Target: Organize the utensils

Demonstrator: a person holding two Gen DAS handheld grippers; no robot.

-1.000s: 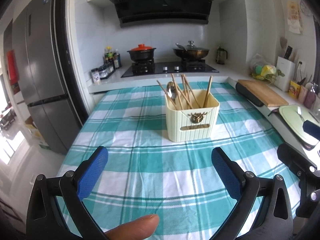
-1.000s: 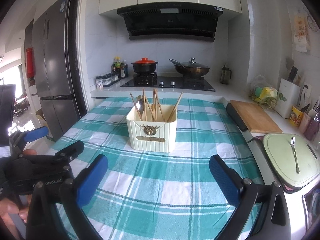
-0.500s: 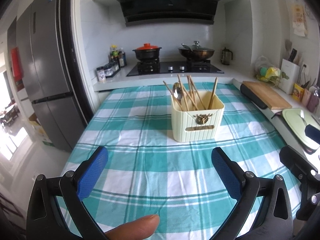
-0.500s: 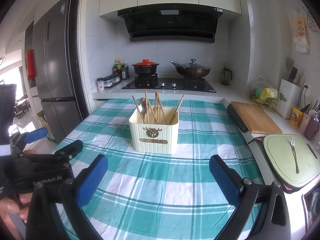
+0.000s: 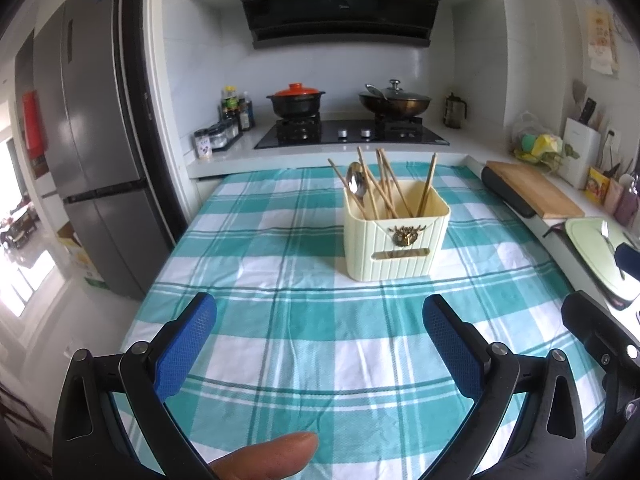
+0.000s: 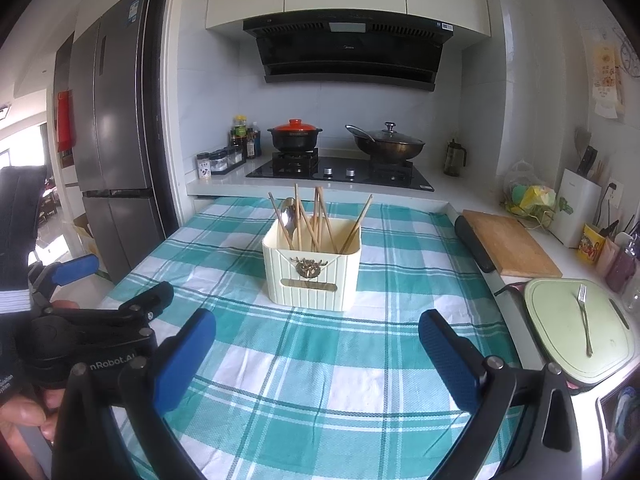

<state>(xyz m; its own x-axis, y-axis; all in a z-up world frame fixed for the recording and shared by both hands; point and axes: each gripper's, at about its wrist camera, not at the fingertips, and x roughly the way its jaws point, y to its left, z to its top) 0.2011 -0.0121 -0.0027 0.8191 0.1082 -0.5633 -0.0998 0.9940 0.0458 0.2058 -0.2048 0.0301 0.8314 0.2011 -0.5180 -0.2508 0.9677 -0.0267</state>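
A cream ribbed utensil holder (image 5: 396,240) (image 6: 314,276) stands on the teal plaid tablecloth (image 5: 304,320) (image 6: 320,380). Several wooden chopsticks (image 5: 386,186) (image 6: 318,220) and a metal spoon (image 5: 356,186) (image 6: 289,216) lean inside it. My left gripper (image 5: 320,344) hangs open over the cloth, well short of the holder, holding nothing. My right gripper (image 6: 316,354) is open too, in front of the holder and empty. A fork (image 6: 584,320) (image 5: 608,240) lies on a pale green board (image 6: 568,344) on the counter at right. The left tool shows at the left of the right wrist view.
A stove with a red-lidded pot (image 5: 296,102) and a wok (image 5: 394,102) sits behind the table. A wooden cutting board (image 5: 532,194), a knife block (image 5: 580,152) and cups line the right counter. A grey fridge (image 5: 92,160) stands at left. A person's thumb (image 5: 268,458) shows at the bottom.
Both grippers have drawn back and risen slightly, so the holder looks a little farther off and the hood and cabinets fill more of each view. Both stay open and empty.
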